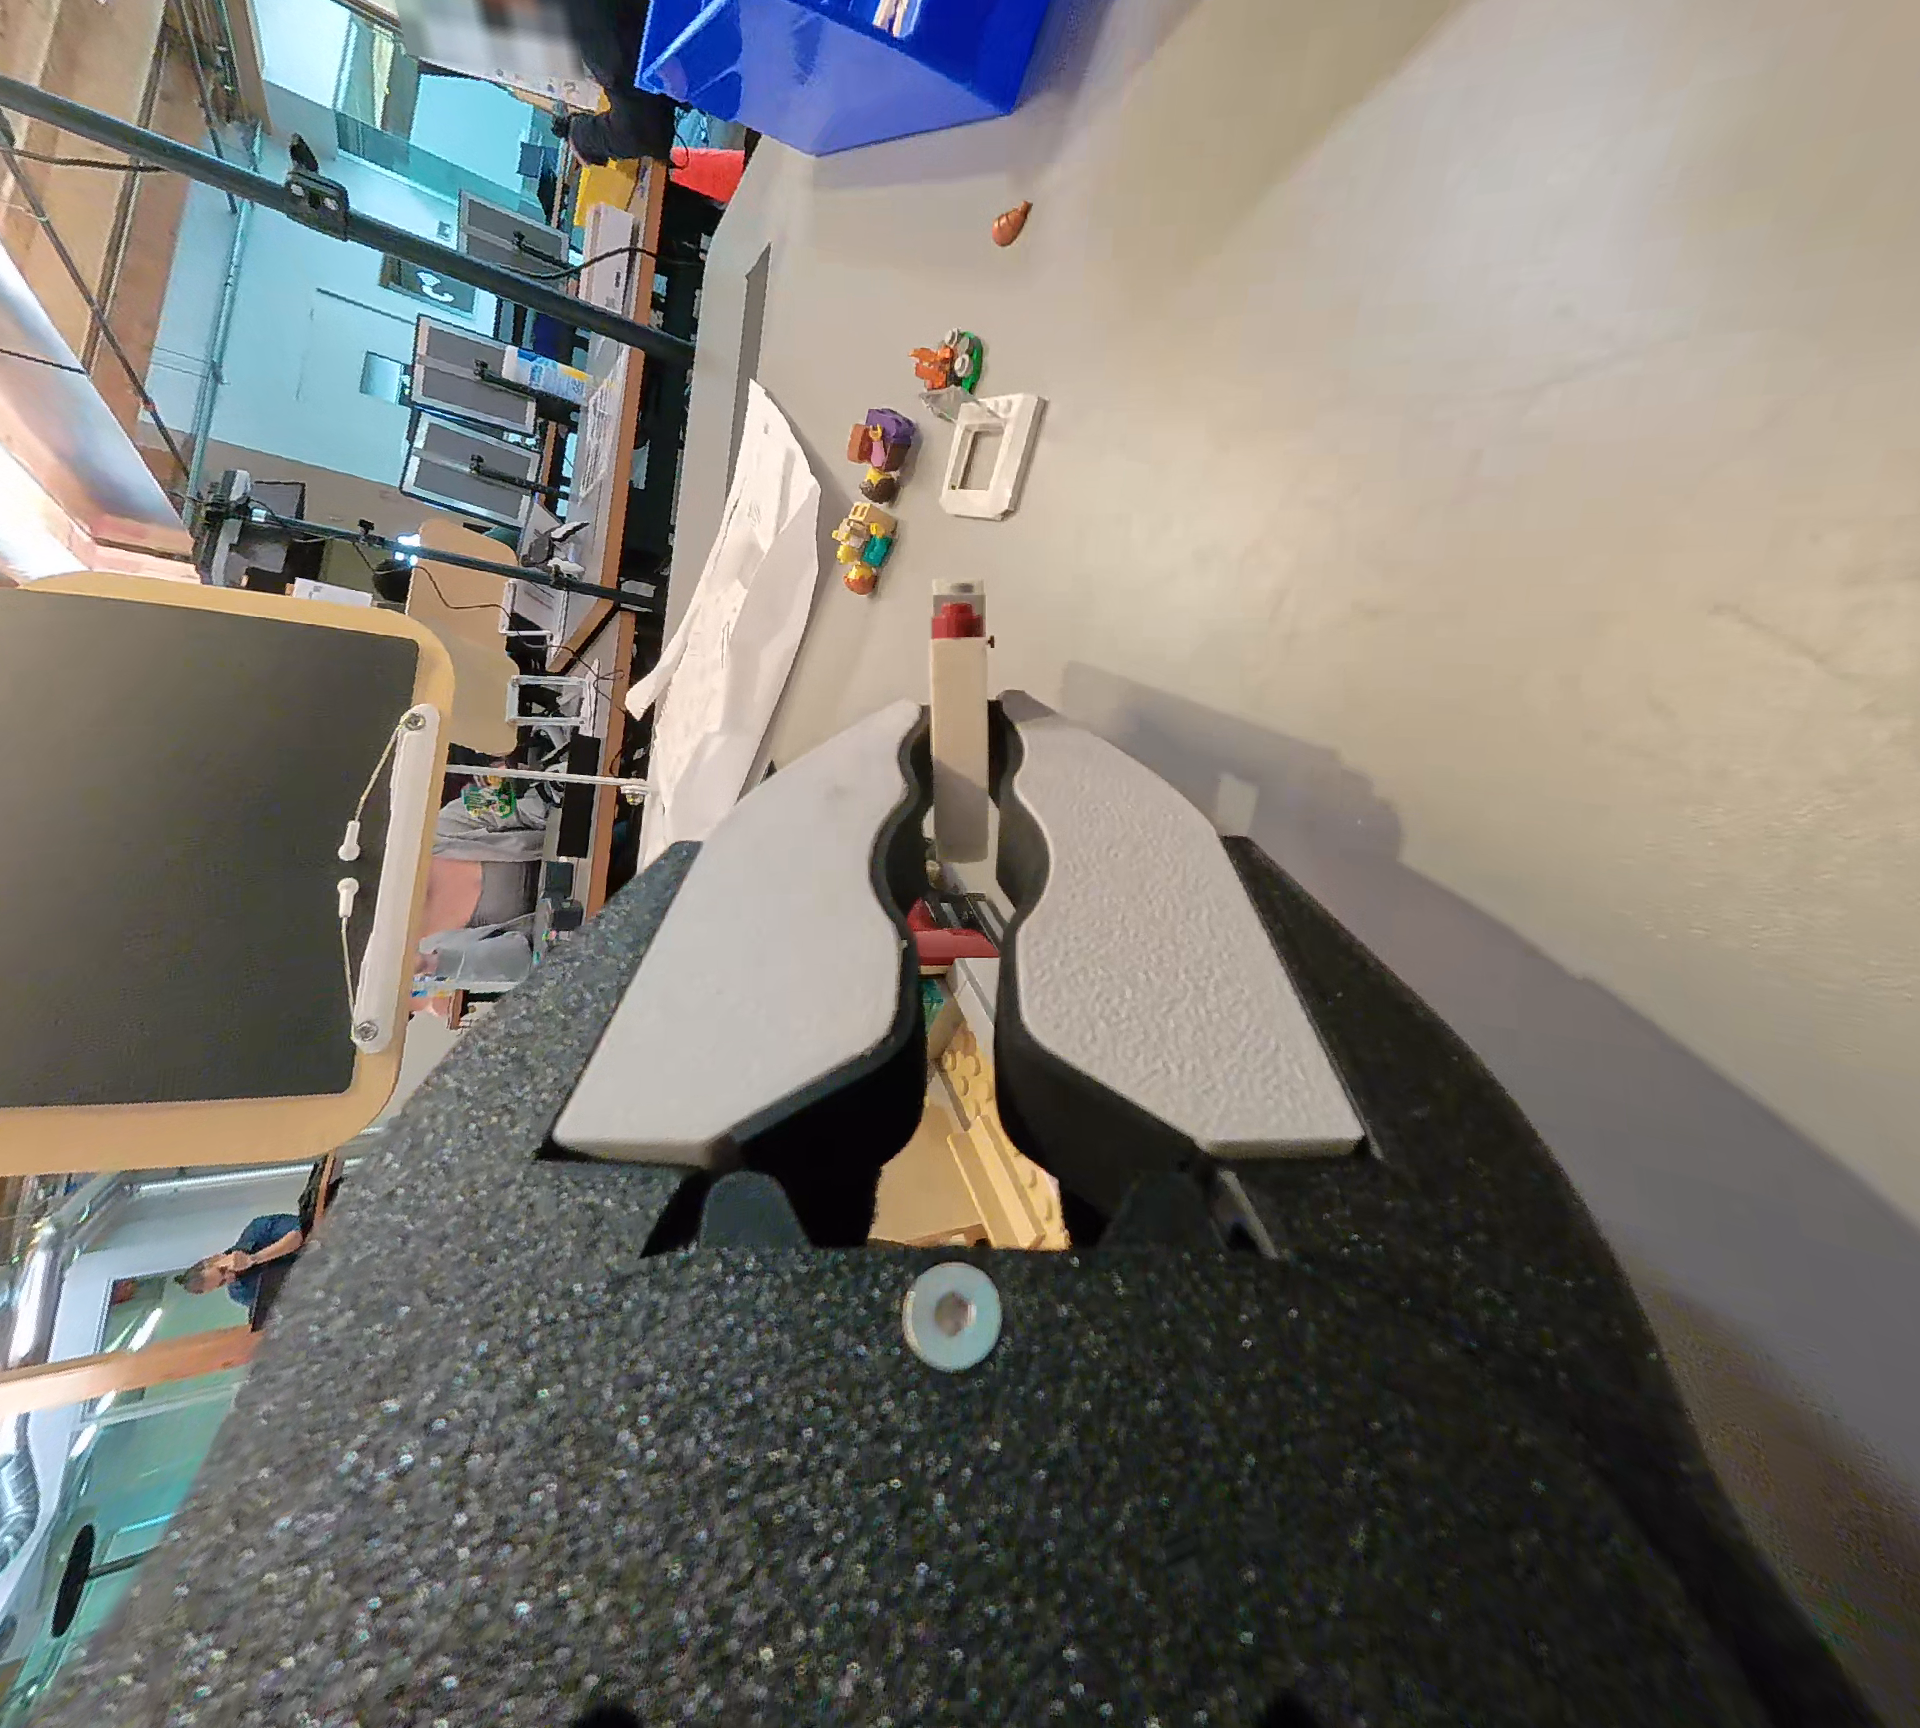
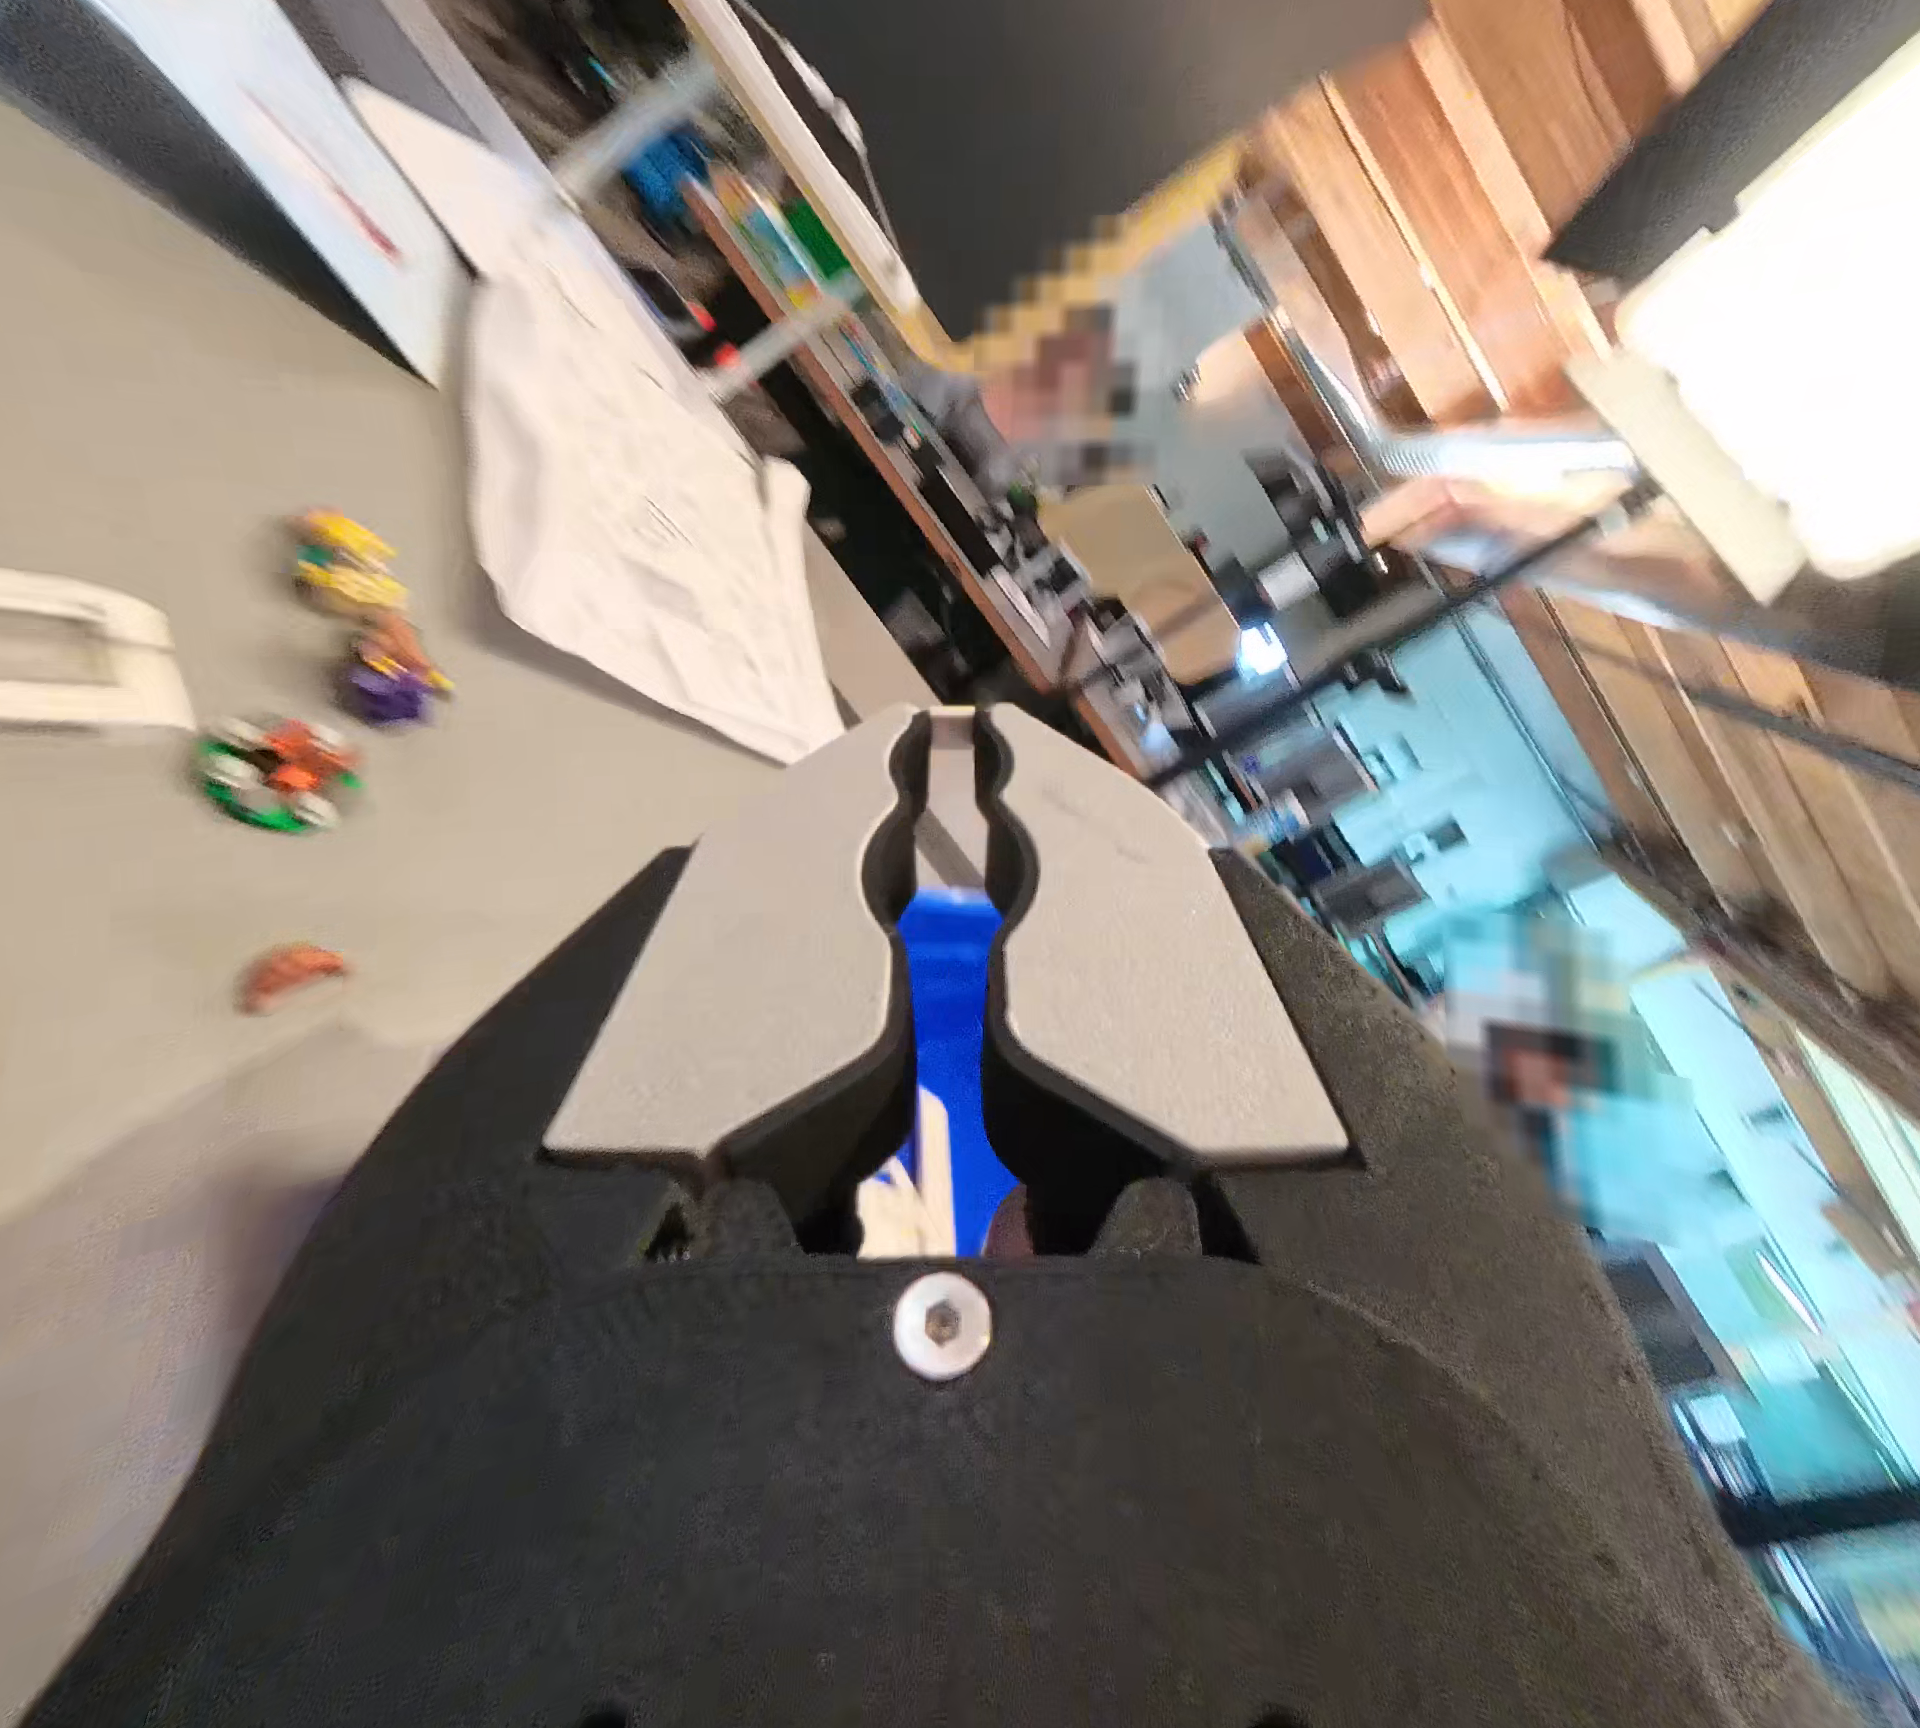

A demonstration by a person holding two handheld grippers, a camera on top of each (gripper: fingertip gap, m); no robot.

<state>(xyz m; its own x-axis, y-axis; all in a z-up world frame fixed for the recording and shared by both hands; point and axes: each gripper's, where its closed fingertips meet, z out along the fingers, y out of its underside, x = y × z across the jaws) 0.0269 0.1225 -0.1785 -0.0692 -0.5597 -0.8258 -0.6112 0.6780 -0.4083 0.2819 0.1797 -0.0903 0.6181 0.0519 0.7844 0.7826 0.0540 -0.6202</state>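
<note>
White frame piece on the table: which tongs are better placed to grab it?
Left, probably. The white frame lies almost straight ahead of the left tongs; for the right tongs it sits at the far left edge. Caveat: left grips a beige column, and right a small grey piece.

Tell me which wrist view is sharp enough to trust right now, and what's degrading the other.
Left wrist view: sharp; the toy figures and white frame piece read cleanly, with a soft shadow on the grey table and wide-angle bending at the edges. Right wrist view: motion-blurred; toy figures and paper sheet are smeared.
</note>
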